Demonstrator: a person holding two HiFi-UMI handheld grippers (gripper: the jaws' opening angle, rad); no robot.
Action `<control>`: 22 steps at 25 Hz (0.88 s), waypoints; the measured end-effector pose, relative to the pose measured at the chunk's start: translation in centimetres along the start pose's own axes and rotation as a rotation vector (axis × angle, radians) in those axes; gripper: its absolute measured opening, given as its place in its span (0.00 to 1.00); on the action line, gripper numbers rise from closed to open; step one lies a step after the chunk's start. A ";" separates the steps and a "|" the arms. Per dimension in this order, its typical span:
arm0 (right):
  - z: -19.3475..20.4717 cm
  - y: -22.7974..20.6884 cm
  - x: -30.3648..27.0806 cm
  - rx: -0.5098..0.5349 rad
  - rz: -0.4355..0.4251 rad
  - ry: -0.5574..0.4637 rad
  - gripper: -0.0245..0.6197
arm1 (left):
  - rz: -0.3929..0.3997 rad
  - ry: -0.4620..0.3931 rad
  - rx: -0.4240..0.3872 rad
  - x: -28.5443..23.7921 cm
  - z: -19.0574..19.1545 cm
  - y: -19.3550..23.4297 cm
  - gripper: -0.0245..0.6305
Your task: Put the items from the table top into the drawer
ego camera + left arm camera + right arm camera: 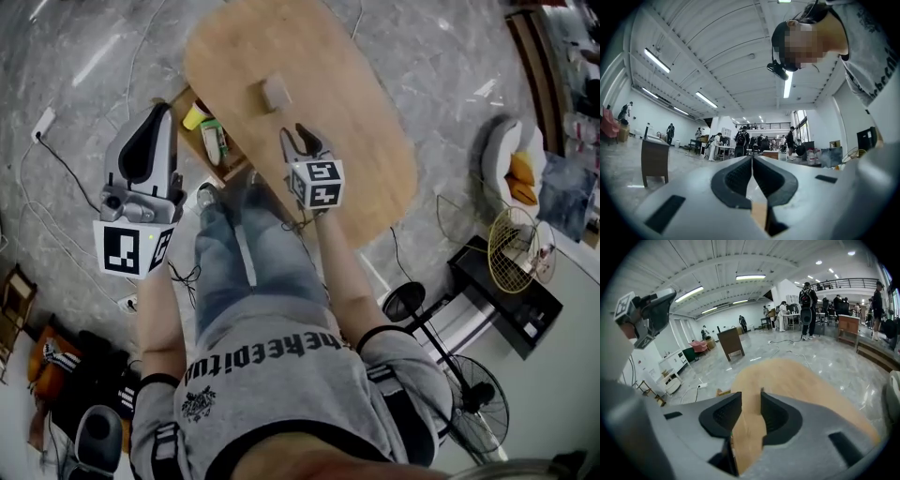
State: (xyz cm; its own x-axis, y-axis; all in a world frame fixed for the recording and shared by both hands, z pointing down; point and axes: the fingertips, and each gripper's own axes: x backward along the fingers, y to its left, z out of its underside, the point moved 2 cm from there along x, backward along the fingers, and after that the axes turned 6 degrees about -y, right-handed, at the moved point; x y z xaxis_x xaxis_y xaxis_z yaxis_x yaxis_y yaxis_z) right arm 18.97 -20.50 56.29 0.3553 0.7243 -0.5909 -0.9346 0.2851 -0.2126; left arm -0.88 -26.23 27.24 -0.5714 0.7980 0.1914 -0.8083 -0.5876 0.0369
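On the wooden desk (361, 127) the small tan block (275, 92) lies mid-desk, so we set the right gripper's (294, 137) half-spread, empty fingers squarely astride it, keeping the left gripper's (161, 114) fingers pressed together beside the desk.

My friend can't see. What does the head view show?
A person looks down at an oval wooden table with one small block on it. The right gripper hovers open over the table; the left gripper, shut, is beside an open drawer holding items.
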 end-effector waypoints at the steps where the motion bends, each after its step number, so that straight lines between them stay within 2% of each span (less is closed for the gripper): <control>1: 0.7 -0.2 -0.6 0.001 -0.008 0.011 0.25 | -0.007 0.004 0.000 0.1 0.4 0.0 0.06; 11: 6.2 -2.1 -6.8 -0.008 -0.035 0.093 0.36 | -0.046 0.053 -0.008 0.9 4.8 -0.2 0.06; 22: 10.6 -4.0 -13.0 0.037 -0.003 0.141 0.42 | -0.065 0.083 0.049 1.8 10.5 0.7 0.06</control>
State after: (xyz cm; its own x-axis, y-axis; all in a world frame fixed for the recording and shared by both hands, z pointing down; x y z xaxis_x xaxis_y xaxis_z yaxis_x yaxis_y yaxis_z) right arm 18.23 -24.39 73.07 0.3503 0.6287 -0.6942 -0.9314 0.3120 -0.1874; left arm -0.96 -26.59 37.92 -0.5298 0.8416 0.1049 -0.8371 -0.5388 0.0953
